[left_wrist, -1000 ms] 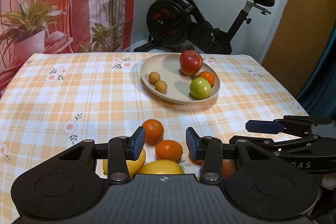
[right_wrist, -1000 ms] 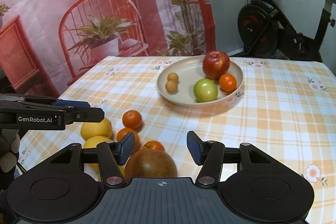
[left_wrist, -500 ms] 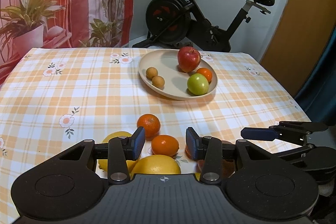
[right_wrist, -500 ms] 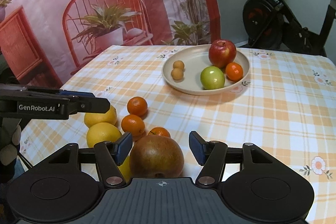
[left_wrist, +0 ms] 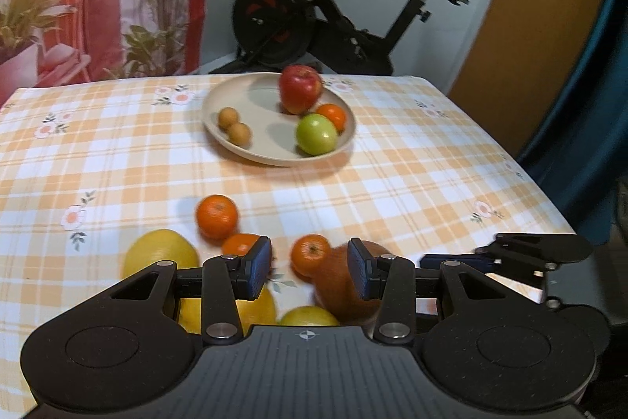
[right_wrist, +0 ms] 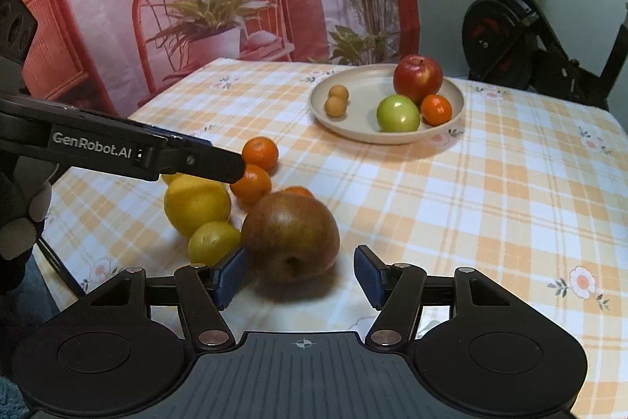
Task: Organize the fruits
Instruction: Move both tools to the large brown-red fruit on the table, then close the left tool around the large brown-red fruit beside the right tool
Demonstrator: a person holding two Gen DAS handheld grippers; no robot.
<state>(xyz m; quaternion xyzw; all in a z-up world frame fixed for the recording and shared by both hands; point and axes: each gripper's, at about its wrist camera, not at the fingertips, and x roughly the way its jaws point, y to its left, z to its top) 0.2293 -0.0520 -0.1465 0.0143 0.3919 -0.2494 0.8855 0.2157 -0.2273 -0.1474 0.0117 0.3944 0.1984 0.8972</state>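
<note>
A beige plate (left_wrist: 274, 154) (right_wrist: 353, 133) at the far side holds a red apple (right_wrist: 418, 79), a green apple (right_wrist: 397, 112), a small orange (right_wrist: 436, 109) and two small brown fruits (right_wrist: 336, 101). Near the front edge lie loose oranges (left_wrist: 217, 216), lemons (right_wrist: 196, 203) and a big brown fruit (right_wrist: 290, 234) (left_wrist: 337, 289). My right gripper (right_wrist: 300, 277) is open, and the brown fruit sits just ahead between its fingers with a gap at the right pad. My left gripper (left_wrist: 310, 269) is open over the pile, holding nothing; an orange (left_wrist: 310, 254) shows between its fingers.
The checked tablecloth (right_wrist: 490, 203) is bare to the right of the pile and in front of the plate. An exercise bike (left_wrist: 314, 14) stands behind the table, and a printed backdrop (right_wrist: 196, 6) hangs at the back left. A gloved hand (right_wrist: 19, 207) holds the left gripper.
My right gripper came forward and down around the brown fruit, and its jaws widened a little. The left gripper swung slightly to the right over the pile. No fruit moved.
</note>
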